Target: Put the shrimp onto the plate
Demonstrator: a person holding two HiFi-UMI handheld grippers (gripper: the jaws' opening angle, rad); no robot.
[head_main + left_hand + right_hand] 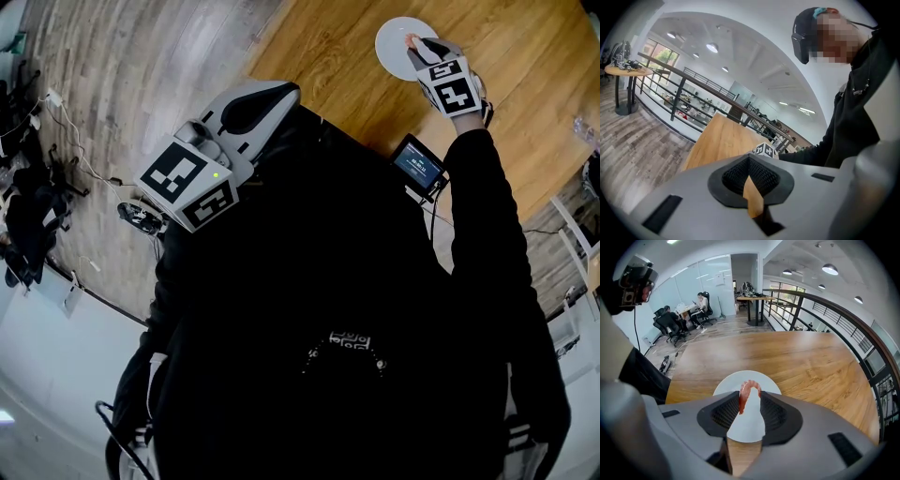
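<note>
right gripper [749,398]: fingers clamped on the curled shrimp [742,399] | shrimp: over the white plate [751,430], upper right of the head view, seemingly not touching it | plate: on the wooden worktop [797,357] | left gripper [749,160]: fingers together, nothing between them, left of centre in the head view

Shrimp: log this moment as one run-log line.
right gripper: shut on shrimp | shrimp: over plate, not yet released | left gripper: shut, empty
</note>
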